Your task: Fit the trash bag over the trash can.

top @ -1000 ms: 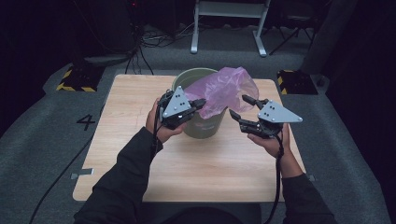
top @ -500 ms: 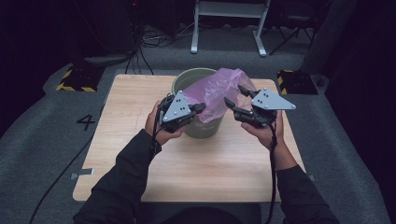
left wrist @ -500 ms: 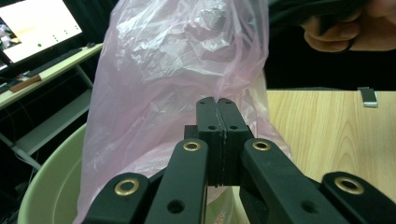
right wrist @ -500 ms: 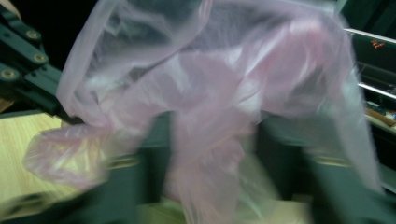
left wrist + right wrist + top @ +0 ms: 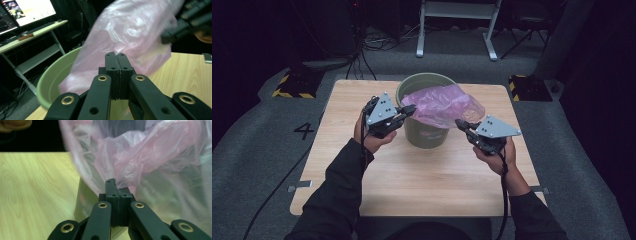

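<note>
R gripper (image 5: 462, 125) jaws just closed onto pink bag (image 5: 444, 105) edge; L gripper (image 5: 408, 110) clamped on near-left edge. Can spread it over bucket (image 5: 424, 82) now.

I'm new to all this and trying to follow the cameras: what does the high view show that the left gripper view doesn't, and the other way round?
High view alone: the person's sleeves, the grey carpet with a painted 4, and the left gripper seen from outside. Left gripper view alone: a lit monitor on a side desk, and that gripper's jaws pressed together close up. Both share the pink plastic bag draped over the green bucket, the wooden table and the right gripper.
</note>
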Available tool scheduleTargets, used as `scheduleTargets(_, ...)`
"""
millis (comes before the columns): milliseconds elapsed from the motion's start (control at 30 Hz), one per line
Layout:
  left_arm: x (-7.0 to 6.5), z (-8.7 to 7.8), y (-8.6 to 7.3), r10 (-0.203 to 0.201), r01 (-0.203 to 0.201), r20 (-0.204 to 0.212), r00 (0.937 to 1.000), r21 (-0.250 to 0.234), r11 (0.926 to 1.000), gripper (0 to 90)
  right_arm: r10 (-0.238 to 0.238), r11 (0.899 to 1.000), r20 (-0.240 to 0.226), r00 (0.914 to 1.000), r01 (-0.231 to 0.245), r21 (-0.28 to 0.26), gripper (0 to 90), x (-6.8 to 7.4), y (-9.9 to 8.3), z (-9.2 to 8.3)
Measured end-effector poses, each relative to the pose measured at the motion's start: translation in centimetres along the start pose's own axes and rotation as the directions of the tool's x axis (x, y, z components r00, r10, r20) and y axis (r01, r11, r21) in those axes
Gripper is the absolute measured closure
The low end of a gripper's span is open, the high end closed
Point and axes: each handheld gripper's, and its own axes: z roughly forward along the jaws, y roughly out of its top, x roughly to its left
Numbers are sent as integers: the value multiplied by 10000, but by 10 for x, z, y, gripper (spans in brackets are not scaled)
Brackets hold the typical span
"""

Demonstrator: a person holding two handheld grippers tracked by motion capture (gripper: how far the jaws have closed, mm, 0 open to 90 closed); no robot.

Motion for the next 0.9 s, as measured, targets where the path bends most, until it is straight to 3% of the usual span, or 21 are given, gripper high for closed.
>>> scheduleTargets(100,2,-3,-7,-65,65,-72,10000,131,9999,888,188,9998,-455,9988,-186,68,900,10,-10,1)
scheduleTargets(267,0,-11,-14,-271,272,-249,9993,35,9996,835,298,9995,-707,9971,-291,96,900,19,-18,6)
scheduleTargets(300,-1,-13,-14,-420,419,-386,9984,-11,9991,745,313,9994,-747,9967,-302,156,900,20,-20,8)
scheduleTargets(400,-7,-15,-11,-379,387,-683,9969,99,9992,506,307,9994,-787,9964,-292,202,900,23,-22,12)
scheduleTargets(467,-16,-15,-6,-234,242,-381,9990,207,9995,330,210,9996,-761,9969,-195,208,900,25,-21,14)
scheduleTargets(533,-25,-15,0,73,-67,-275,9996,214,9997,264,179,9997,-723,9972,-166,189,900,25,-19,15)
scheduleTargets(667,-42,-13,15,587,-588,380,9976,7,9983,225,126,9996,-752,9971,-107,260,900,25,-19,17)
scheduleTargets(800,-57,-6,28,1150,-1151,959,9887,-40,9933,203,87,9994,-751,9971,-62,337,900,27,-20,19)
scheduleTargets(833,-62,-2,32,1241,-1258,895,9882,132,9920,204,82,9993,-757,9971,-55,364,900,27,-20,19)
scheduleTargets(900,-66,7,37,1549,-1571,368,9872,675,9853,244,90,9993,-765,9970,-62,365,900,27,-21,19)
